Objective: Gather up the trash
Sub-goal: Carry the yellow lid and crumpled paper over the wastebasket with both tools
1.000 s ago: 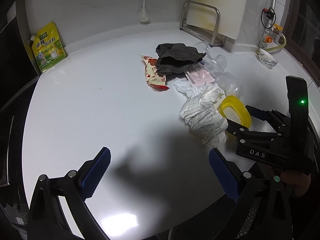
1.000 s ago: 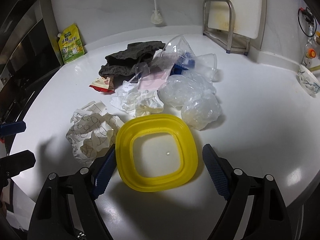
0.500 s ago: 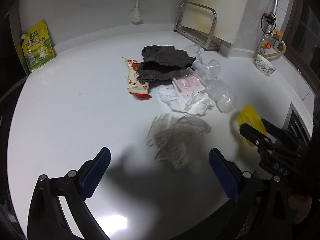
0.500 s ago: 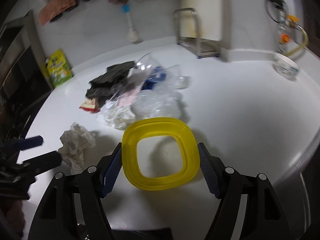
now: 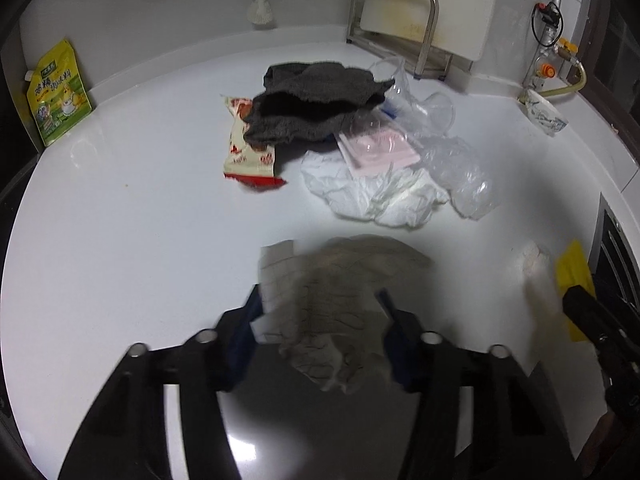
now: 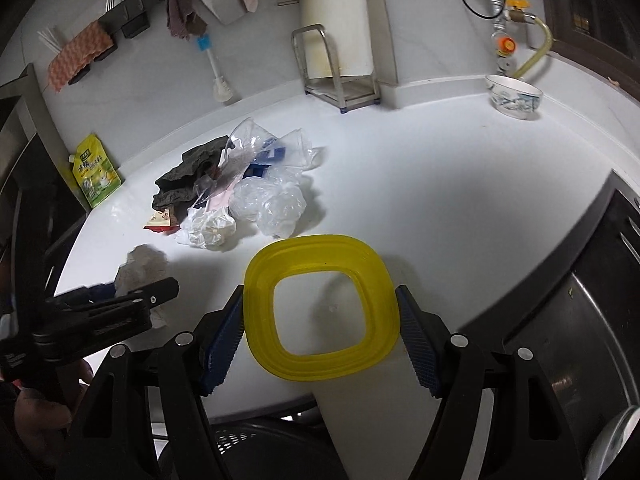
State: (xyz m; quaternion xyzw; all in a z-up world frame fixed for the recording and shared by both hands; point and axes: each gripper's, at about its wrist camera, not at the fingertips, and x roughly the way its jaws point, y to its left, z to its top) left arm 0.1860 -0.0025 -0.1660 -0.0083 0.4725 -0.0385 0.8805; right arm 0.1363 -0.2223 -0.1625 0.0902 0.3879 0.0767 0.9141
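- My left gripper (image 5: 320,320) had just been closing, and the crumpled ball of line-printed white paper (image 5: 340,312) sat between its pads, apparently pinched.
- My right gripper (image 6: 320,320) stood wide, clamped across the square yellow plastic lid (image 6: 322,308), held over the edge of the white table (image 6: 460,208).
- I judged the job barely begun: the dark grey cloth (image 5: 316,100), red-and-cream snack wrapper (image 5: 250,152), white tissue (image 5: 372,196), pink packet (image 5: 380,148) and clear plastic bags (image 5: 460,172) lay heaped on the table, none binned.
- Only the right view showed a dark perforated basket (image 6: 240,440) below the table; the left showed the paper grip closest, though blurred.
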